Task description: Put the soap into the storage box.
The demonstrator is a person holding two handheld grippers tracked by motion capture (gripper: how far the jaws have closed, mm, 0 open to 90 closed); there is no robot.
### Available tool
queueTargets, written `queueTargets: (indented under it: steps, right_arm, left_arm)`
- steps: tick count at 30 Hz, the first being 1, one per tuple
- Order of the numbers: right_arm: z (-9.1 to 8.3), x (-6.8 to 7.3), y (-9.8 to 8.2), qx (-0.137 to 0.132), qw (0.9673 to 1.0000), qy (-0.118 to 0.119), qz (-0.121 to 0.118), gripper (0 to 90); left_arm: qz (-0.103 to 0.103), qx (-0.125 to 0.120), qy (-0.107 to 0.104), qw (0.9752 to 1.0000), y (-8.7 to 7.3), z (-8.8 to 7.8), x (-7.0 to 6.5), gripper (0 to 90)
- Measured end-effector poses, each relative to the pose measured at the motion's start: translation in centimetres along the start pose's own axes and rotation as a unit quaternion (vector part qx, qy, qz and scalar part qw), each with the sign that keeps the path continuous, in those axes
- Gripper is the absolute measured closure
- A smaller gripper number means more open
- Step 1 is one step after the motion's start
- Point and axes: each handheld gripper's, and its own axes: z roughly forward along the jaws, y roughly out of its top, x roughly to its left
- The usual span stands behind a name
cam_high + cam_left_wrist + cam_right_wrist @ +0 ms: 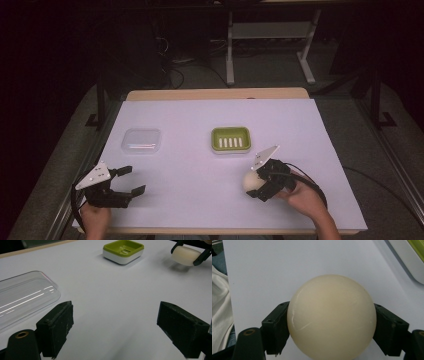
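My right tongs [256, 186] are clenched on a cream bar of soap [251, 182], one jaw on each of its sides. In the right gripper view the soap [332, 317] bulges round and smooth between the two black jaws, with a faint scratch on its lower left face. In the left gripper view the same soap [185, 255] shows at the far right, held clear above the white sheet with its shadow beneath it. My right hand [305, 197] comes in at the near right edge of the counter [320, 200].

My left tongs [129, 181] are released, jaws spread wide, nothing between them. They sit at the near left of the counter, with my left hand [95, 216] behind them at the near edge. In the left gripper view the tongs [115, 326] frame bare white surface.

A green soap dish [230, 139] with a white slotted insert stands at the centre of the counter, just beyond the held soap and apart from it. From the left gripper view the dish [123, 251] has a white base under a green rim. A clear plastic lid [141, 141] lies flat to the left of the dish, well apart from it, beyond my left tongs. In the left gripper view the lid [22, 297] is just beside the left jaw.
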Motion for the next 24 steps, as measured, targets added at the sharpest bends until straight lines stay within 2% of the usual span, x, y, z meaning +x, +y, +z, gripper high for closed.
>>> queueTargets:
  steps: [5,13,24]
  right_arm:
    - [-0.1,-0.5,0.2,-0.005,0.9999,0.01,0.006,22.8]
    - [-0.5,-0.9,0.6,-0.012,0.9999,0.009,0.001,22.8]
    - [-0.3,-1.4,1.5,-0.009,0.9999,0.014,0.002,22.8]
  left_arm:
    - [0.001,0.001,0.0,1.0,0.0,0.0,0.0,13.1]
    - [0.002,0.001,0.001,1.0,0.0,0.0,0.0,13.1]
    - [0.002,0.001,0.001,1.0,0.0,0.1,-0.1,13.1]
